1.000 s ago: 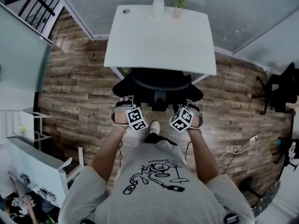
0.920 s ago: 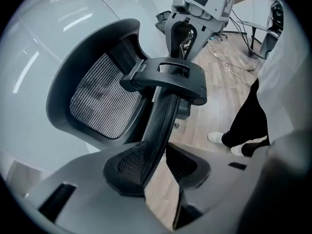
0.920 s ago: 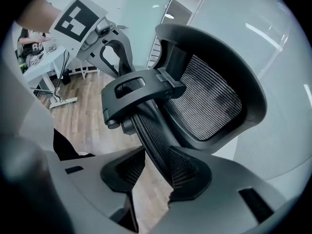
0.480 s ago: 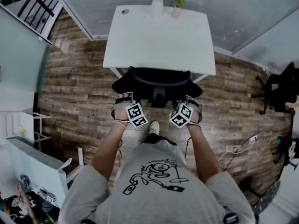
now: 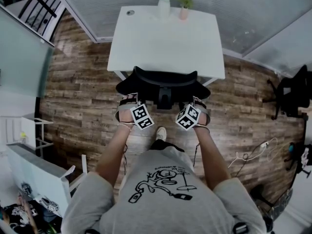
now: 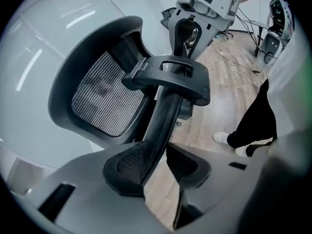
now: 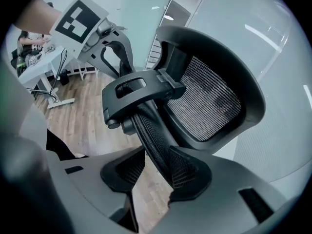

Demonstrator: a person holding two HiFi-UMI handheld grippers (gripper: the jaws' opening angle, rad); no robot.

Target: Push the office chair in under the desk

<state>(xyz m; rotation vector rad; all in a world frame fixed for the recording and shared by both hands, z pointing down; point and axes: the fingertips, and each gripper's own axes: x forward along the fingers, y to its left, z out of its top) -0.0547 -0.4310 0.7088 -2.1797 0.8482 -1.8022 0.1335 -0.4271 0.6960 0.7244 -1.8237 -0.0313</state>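
Head view: the chair (image 5: 163,84) sits square to the near edge of the white table (image 5: 165,38). Its seat is mostly hidden under the top, and the backrest (image 5: 165,78) stands just proud of the edge. You stand right behind it, 1 arm on each side of the centre post.

Left tongs (image 6: 157,165): jaws apart, straddling the top edge of the backrest. The edge lies against 1 pad, and bare floor (image 6: 214,96) shows between it and the other pad. So this is not a clamp but a fork over the rim, likely so it can't slide sideways while you push.

Right tongs (image 7: 152,172): the same, mirrored. Jaws are apart, with the rim against 1 pad and a gap at the other. Each gripper view shows the other tongs further along the same rim, and the mesh headrest (image 7: 204,101) stands between them.

Why 2 contact points: set on either side of the headrest, they should stop a swivel chair from turning as it goes in. That is my reading only.

Progress: it looks most of the way in. What's left is probably a short, straight push until the backrest meets the table edge.

Risk: a white vase (image 5: 165,4) and a pink vase (image 5: 185,12) stand at the far edge, and a hard bump could shake them.
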